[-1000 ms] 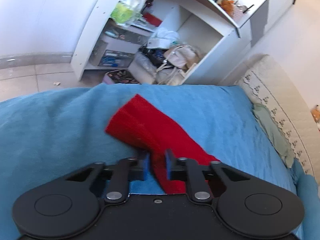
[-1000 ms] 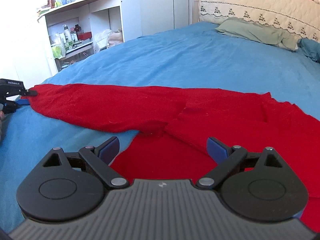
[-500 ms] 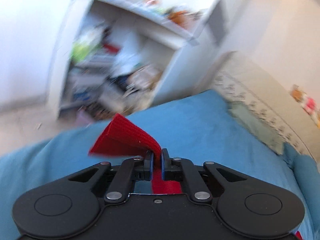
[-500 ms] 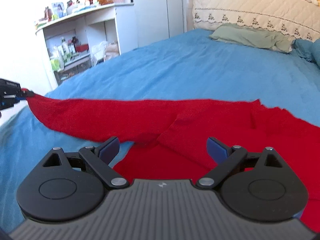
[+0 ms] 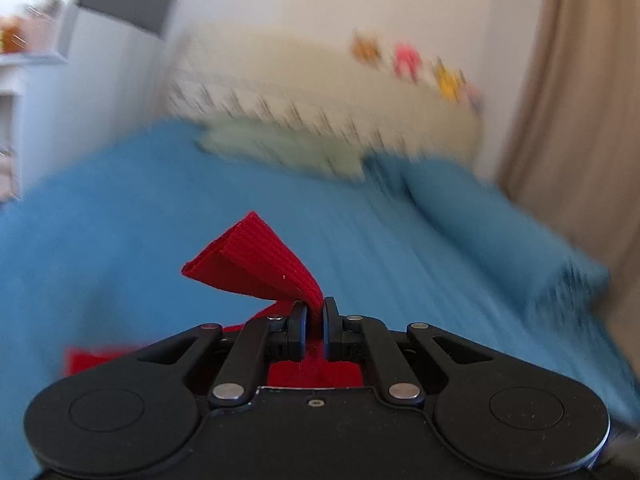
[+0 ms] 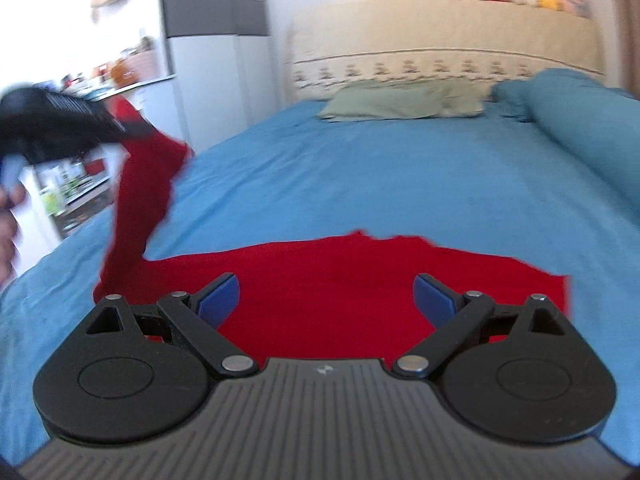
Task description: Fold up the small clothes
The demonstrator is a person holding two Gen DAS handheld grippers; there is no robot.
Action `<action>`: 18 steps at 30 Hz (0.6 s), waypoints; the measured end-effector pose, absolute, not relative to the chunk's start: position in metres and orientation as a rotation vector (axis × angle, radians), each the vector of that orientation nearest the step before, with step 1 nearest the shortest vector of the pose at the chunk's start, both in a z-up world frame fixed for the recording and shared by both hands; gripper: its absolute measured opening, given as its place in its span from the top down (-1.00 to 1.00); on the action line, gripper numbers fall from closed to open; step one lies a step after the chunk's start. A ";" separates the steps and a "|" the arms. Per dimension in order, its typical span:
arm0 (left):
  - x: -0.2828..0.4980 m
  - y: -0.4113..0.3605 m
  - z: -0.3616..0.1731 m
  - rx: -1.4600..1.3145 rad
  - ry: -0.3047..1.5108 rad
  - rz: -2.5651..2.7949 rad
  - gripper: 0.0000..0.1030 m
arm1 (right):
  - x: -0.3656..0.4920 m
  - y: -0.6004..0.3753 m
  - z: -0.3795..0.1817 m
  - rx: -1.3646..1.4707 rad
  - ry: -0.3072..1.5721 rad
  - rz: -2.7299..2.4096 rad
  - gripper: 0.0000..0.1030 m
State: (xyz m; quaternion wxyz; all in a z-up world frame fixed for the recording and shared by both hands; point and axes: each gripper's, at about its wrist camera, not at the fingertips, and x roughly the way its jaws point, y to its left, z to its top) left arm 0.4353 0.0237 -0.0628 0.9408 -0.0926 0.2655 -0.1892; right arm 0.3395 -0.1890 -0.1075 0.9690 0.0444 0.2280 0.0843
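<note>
Red knit garment [image 6: 320, 292]: its ribbed sleeve cuff [image 5: 260, 264] is pinched between the closed jaws of my left gripper [image 5: 315, 312], fanning up ahead of them, lifted off the blue bedspread [image 6: 360, 172]. My right gripper [image 6: 326, 294] hovers with jaws wide apart above the garment's body, which lies flat just beyond them. A green pillow [image 6: 400, 100] lies far ahead.

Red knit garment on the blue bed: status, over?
Left gripper shut on the red knit garment's sleeve cuff, lifted. Right gripper open above the garment's body, flat on the blue bedspread. Nothing obstructing.
</note>
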 end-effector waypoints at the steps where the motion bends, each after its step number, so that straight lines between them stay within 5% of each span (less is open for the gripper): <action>1: 0.438 0.003 -0.081 -0.167 0.585 -0.403 0.86 | 0.337 -0.202 -0.109 0.097 0.463 0.151 -1.00; 7: 0.446 -0.061 -0.165 -0.084 0.763 -0.429 0.86 | 0.326 -0.269 -0.126 0.171 0.510 0.075 -1.00; 15: 0.443 -0.065 -0.184 -0.041 0.772 -0.429 0.84 | 0.319 -0.299 -0.157 0.197 0.544 0.070 -1.00; 16: 0.441 -0.066 -0.181 -0.044 0.767 -0.436 0.69 | 0.319 -0.299 -0.158 0.201 0.545 0.071 -1.00; 18: 0.440 -0.062 -0.175 -0.077 0.757 -0.462 -0.10 | 0.321 -0.299 -0.159 0.205 0.543 0.070 -1.00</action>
